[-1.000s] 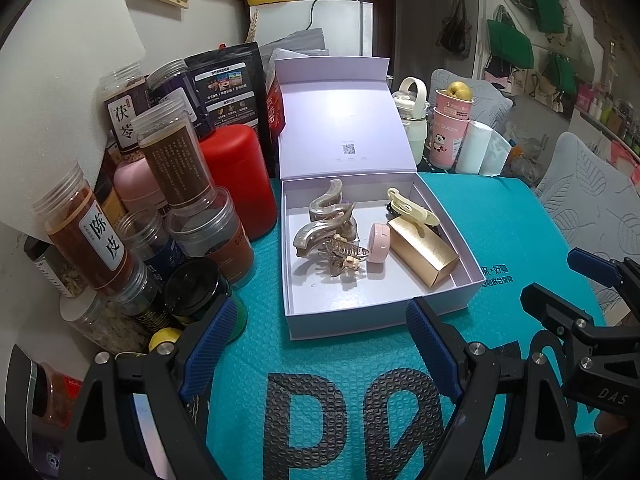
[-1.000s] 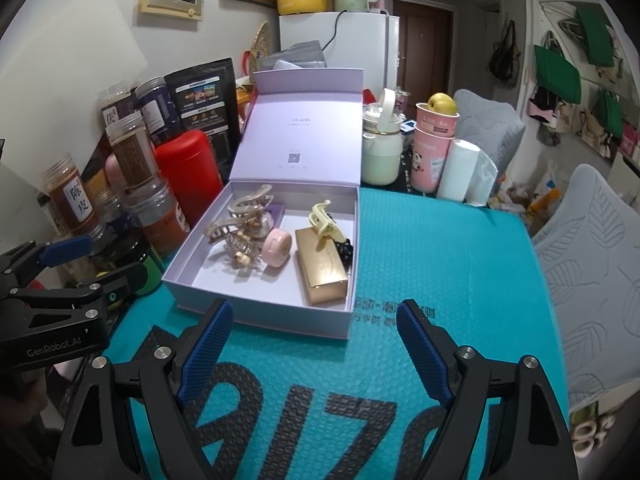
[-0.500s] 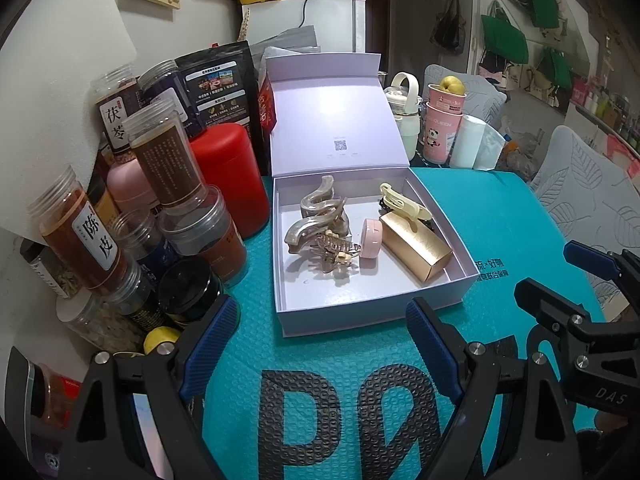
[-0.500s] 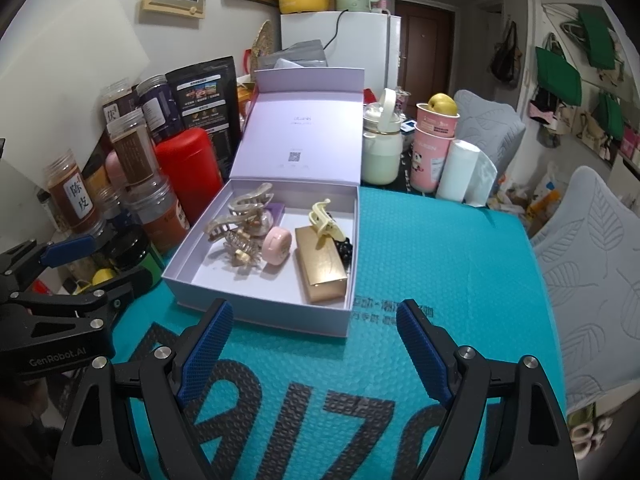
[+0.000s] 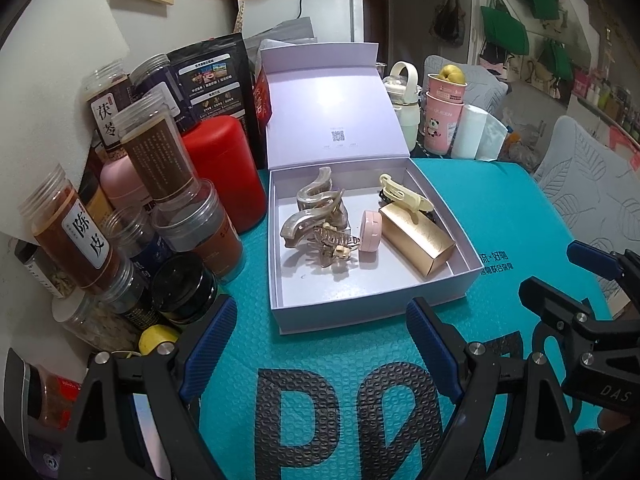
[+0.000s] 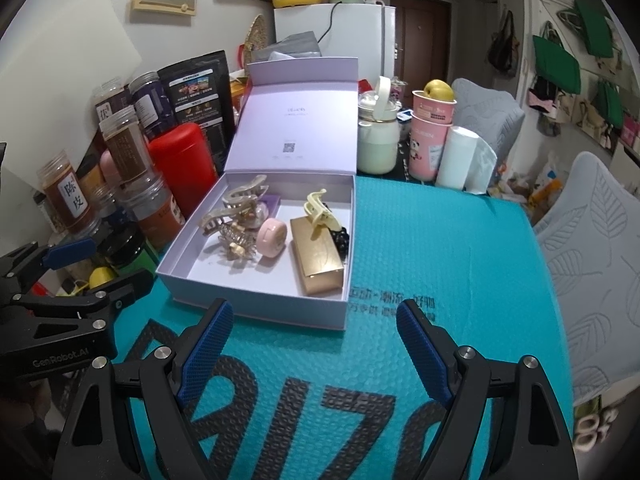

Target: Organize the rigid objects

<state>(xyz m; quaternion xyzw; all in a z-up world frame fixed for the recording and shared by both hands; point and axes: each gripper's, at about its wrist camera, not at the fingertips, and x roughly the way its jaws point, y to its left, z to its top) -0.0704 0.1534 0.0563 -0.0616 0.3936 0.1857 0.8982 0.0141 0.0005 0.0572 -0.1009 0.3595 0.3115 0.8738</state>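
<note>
Left wrist view, nearest first: the left gripper [image 5: 318,336] stands with its blue-padded jaws wide apart and nothing between them, above the teal bubble-textured mat with large black lettering [image 5: 248,360]. At the right edge the right gripper [image 5: 560,264] comes into sight; in its own view the right gripper [image 6: 312,332] is likewise spread open and empty, with the left gripper visible at the left edge there.

Just beyond both sets of jaws sits the pale lilac rectangular cardboard box [image 5: 360,312], its hinged lid [image 5: 332,100] standing upright at the back. Inside lie the task's things: a gold rectangular case [image 6: 318,256] toward the right wall, a round pink compact [image 6: 272,237] standing on edge beside it, a small gold metal claw clip [image 6: 236,246] just left of the compact, and two large beige translucent claw clips [image 6: 240,200] behind — one overlapping the other. A cream plastic claw clip [image 6: 318,210] rests on the far end of the gold case, over something black [image 6: 342,240] against the wall.

Left of the box crowd clear plastic jars with labels [image 5: 68,236] and a red cylindrical canister [image 5: 222,168]. Farther back stand stacked pink paper cups [image 6: 432,136] with a yellow fruit on top.
</note>
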